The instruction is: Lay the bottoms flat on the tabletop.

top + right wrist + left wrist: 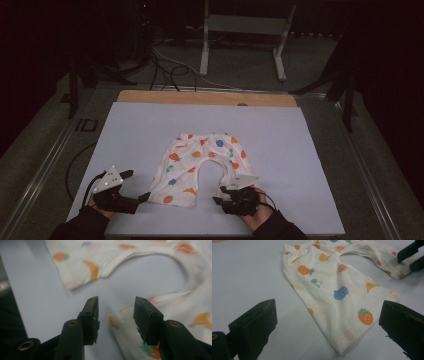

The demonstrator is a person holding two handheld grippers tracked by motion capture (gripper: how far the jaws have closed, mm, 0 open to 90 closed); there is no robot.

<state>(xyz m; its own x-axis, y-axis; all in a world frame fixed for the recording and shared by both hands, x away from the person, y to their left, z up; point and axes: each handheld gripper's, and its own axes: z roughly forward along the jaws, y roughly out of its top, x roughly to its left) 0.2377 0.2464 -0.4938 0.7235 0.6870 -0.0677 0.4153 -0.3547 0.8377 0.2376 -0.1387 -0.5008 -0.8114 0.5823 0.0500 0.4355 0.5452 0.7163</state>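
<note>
A: Nearest items?
B: Left gripper (135, 185), held in a hand (100, 204) at the near edge of the desk (125, 125); jaws spread wide, nothing between them. Right gripper (220, 194), held in the other hand (255, 212); jaws parted, not clamped on anything.

A: What lies at the grippers?
B: One pair of small cream shorts (200, 160), printed with fruit, flat on the desk's pale sheet. In the left gripper view the shorts (332, 290) lie just ahead of the spread jaws, one leg hem nearest, with a strawberry print (365, 316) beside the right-hand jaw. In the right gripper view the other leg's hem (122, 320) sits between and just beyond the jaw tips.

A: Farther off?
B: Past the shorts' waistband, a wooden strip (205, 97) along the desk's far edge; beyond it, cables (170, 70) on the floor and a white frame (245, 35).
</note>
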